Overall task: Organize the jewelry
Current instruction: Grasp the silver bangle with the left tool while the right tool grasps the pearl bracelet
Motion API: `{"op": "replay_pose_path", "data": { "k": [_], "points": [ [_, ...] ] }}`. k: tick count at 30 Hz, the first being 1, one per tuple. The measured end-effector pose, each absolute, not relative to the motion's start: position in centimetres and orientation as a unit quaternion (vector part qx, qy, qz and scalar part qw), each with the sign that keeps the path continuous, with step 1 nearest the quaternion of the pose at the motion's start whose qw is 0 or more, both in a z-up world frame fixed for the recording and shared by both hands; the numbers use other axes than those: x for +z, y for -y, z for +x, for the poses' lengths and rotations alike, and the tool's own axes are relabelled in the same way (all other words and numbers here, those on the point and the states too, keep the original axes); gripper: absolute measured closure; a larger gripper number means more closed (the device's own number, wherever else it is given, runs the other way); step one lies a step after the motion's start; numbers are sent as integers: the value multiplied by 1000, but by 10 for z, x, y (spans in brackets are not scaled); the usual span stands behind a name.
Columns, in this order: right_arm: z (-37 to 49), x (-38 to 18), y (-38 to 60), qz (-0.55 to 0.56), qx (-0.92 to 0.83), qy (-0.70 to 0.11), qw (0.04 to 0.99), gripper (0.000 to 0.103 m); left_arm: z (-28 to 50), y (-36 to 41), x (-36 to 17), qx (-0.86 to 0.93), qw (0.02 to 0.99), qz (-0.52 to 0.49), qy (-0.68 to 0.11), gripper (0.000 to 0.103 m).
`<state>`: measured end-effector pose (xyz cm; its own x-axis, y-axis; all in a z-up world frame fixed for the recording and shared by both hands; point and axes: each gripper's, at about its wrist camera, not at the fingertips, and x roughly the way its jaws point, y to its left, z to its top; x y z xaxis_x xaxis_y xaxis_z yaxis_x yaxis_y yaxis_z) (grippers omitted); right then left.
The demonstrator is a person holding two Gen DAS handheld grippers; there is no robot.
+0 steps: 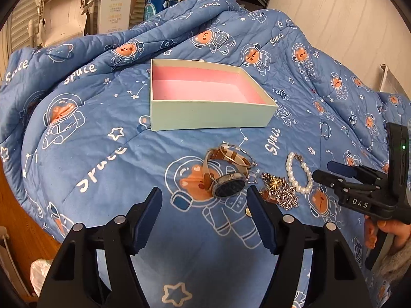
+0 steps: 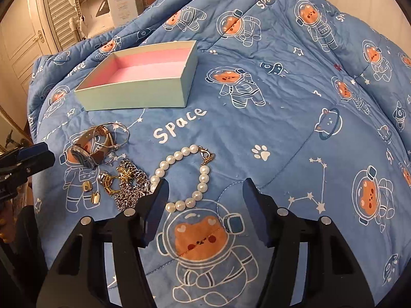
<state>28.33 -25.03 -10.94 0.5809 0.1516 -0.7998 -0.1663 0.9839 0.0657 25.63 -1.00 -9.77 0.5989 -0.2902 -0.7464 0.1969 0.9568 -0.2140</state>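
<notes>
While both tongs hang part-open, empty, over quilt: left tongs [image 1: 205, 200] line up on watch [image 1: 227, 183], right tongs [image 2: 205, 192] on pearl bracelet [image 2: 185, 177]; straddle one piece only, avoid chain tangle [image 2: 128, 187], carry to pink-lined box [image 1: 205, 102] beyond

Both grippers were black plastic, each with two angular arms ending in dark blue ridged pads and round silver screw heads on the arm joints. The left gripper [image 1: 205, 205] filled the bottom of its own view. The right gripper [image 2: 205, 200] looked alike; seen from the left wrist, it bore white letters "DAS" and a small green light. A grey fuzzy sleeve [image 1: 395, 264] covered the person's right wrist
</notes>
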Motion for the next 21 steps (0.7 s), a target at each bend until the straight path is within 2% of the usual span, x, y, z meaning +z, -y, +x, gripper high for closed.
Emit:
{"op": "replay_pose_path", "data": {
  "k": [1, 4, 6, 10, 19, 21],
  "points": [
    [285, -111, 251, -7, 88, -451, 888, 47, 262, 11, -97, -140, 890, -58, -430, 45],
    [292, -114, 255, 10, 86, -458, 885, 47, 278, 16, -94, -157, 882, -71, -439, 46],
    [296, -116, 257, 25, 88, -466, 880, 47, 285, 26, -92, -172, 882, -54, -435, 43],
    [301, -119, 257, 29, 87, -471, 878, 47, 301, 53, -94, -200, 876, -6, -440, 31],
    [311, -132, 255, 43, 87, -495, 864, 62, 322, 84, -119, -193, 865, 79, -456, 28],
    [312, -135, 252, 38, 85, -496, 863, 68, 324, 88, -124, -188, 864, 91, -458, 28]
  ]
}}
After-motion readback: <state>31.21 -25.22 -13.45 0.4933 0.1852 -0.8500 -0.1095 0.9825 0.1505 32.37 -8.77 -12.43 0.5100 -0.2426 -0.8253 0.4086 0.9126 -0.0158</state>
